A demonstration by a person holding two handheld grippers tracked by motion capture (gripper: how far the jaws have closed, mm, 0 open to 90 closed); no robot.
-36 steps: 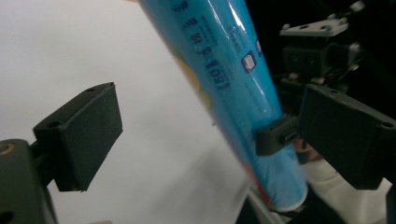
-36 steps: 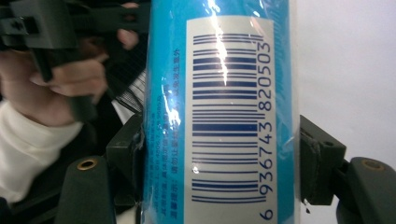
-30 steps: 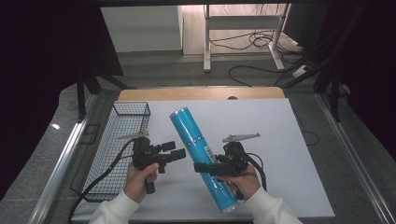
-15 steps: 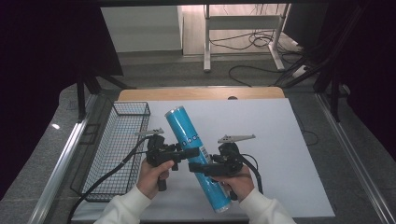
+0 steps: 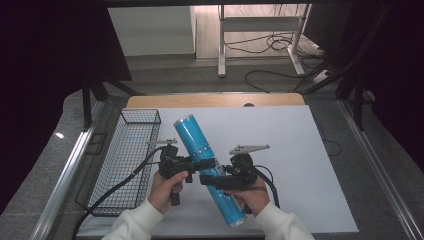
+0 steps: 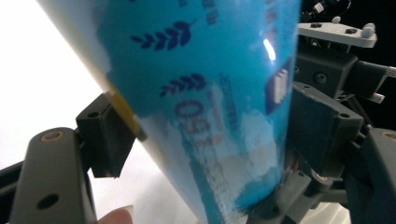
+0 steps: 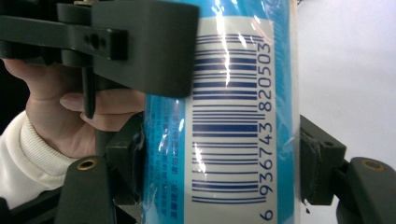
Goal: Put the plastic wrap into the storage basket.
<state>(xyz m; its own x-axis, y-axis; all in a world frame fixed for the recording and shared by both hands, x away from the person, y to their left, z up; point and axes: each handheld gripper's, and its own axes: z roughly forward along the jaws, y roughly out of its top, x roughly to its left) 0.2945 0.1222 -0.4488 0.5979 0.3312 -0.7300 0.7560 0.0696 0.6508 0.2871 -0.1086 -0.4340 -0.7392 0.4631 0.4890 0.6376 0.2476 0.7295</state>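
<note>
Tube (image 5: 207,167) grasped by left gripper (image 5: 200,164) and right gripper (image 5: 212,180) | basket (image 5: 127,160) left | mat (image 5: 300,165) open right

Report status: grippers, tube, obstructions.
Left gripper and right gripper both shut on blue tube. Tube tilted, far end raised. Wire basket left, apart.

Blue tube (image 6: 210,107) blurred & cropped; far jaws' contact w/ it hidden.
</note>
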